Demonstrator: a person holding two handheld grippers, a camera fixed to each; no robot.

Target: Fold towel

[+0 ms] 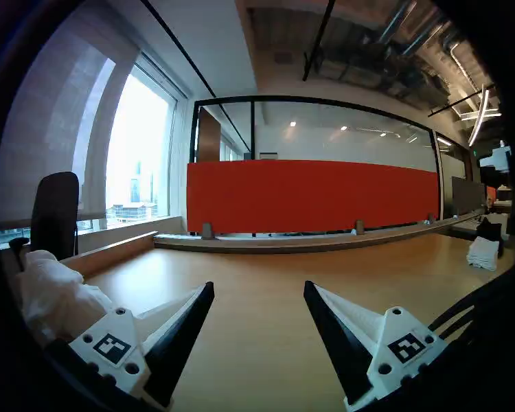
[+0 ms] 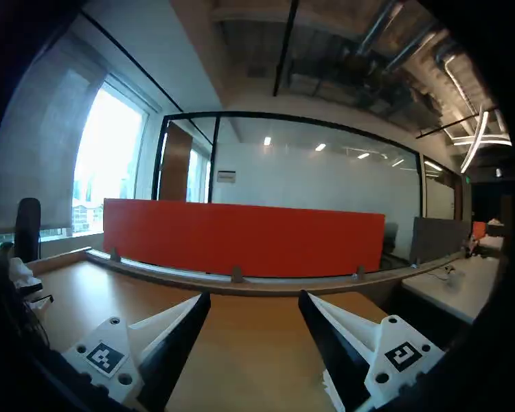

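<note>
Left: your left gripper (image 1: 257, 285) has both fingers spread wide over the table (image 1: 271, 357), with nothing between them.
Right: your right gripper (image 2: 254, 295) is the same, fingers well apart and empty, hovering above bare wood.
Towel: the crumpled white heap (image 1: 51, 295) sits at the table's near left edge, close by the left gripper. The right gripper view catches a scrap of white (image 2: 17, 271) at its far left. It may be the same heap, but it's too small to be sure.
Folded stack: a neat white pile (image 1: 483, 253) rests well apart on the right of the table. I read it as finished work.
Backdrop: an orange partition (image 1: 312, 196) runs along the far edge, and a black chair (image 1: 55, 213) stands by the window (image 1: 137, 165).
Step in hand: you look to be between towels. No cloth is laid out and none is gripped, so fetching one comes first.
Next move: swing the left gripper toward the heap and pinch one loose edge. Draw a single towel onto the open wood, then bring the right gripper across for a second corner.
Watch: the heap looks tangled, so a deep bite could drag out more than one.
</note>
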